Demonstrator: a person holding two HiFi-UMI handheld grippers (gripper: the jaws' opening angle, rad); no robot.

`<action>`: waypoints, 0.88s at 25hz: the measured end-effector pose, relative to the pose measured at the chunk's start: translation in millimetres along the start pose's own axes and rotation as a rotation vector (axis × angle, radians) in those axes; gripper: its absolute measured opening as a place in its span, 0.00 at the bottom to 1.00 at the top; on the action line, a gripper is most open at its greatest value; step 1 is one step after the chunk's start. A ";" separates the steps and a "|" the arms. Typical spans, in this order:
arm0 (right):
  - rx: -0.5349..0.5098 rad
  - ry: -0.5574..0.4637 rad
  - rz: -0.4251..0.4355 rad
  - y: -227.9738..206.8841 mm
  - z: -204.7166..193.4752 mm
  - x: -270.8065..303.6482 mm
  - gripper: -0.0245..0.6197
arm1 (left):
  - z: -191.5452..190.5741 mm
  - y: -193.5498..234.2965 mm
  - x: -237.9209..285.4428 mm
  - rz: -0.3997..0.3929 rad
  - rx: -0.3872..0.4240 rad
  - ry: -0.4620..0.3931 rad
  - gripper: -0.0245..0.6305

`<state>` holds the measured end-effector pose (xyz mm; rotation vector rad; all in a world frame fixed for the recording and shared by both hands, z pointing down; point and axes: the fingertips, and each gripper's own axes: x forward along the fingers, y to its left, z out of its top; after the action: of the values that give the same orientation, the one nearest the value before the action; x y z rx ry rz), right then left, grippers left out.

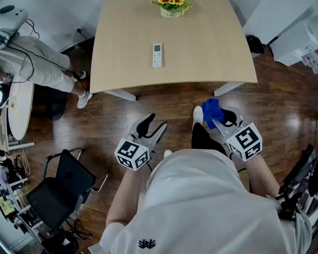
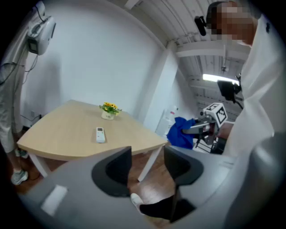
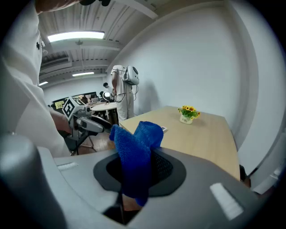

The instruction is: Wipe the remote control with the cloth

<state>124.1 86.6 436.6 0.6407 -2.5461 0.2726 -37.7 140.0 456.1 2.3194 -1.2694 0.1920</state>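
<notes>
A person in a white shirt [image 1: 198, 198] is standing on a dark wooden floor [image 1: 149, 104], just short of the near edge of a pale wooden worktop [image 1: 208, 54], and is holding one tool in each hand over the floor.

The remote control [image 1: 157, 54] is lying flat near the middle of the worktop, well apart from both tools. It is slim and white, with a small pale screen at its far end and rows of tiny buttons below. Its long side is pointing away from the person, toward a small pot of yellow flowers [image 1: 171, 7] that is sitting at the far edge.

The right tool [image 1: 223, 118] is gripping the cloth [image 1: 212, 111] tightly between its jaws. The cloth is bright blue with a fuzzy, towel-like surface. It is bunching into soft folds that are rising past the jaw tips, and a short end is hanging down beneath them.

The left tool [image 1: 153, 128] is holding nothing. Its two dark jaws are standing moderately wide apart, and through the gap its own view is showing only the floor, a dark trouser leg and a white shoe.

Each tool is carrying a cube with black and white square markers at its rear.

At the left of the room, another person in light clothing [image 1: 42, 64] is standing beside the worktop. A black chair [image 1: 64, 188] is sitting on the floor to the left of the person who is holding the tools.
</notes>
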 end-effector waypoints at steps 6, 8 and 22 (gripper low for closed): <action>-0.060 0.006 0.099 -101.4 37.6 18.4 0.16 | 55.7 47.8 99.2 0.193 0.018 0.064 0.50; -0.080 0.019 0.123 -130.2 41.6 26.3 0.16 | 65.9 70.3 122.8 0.266 0.006 0.073 0.50; -0.021 0.067 0.049 -197.0 48.4 57.0 0.16 | 21.1 217.7 222.4 0.547 -0.021 0.279 0.50</action>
<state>156.6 -121.6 438.1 0.5521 -2.4997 0.2791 -94.8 -136.0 589.9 1.7961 -1.7081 0.6534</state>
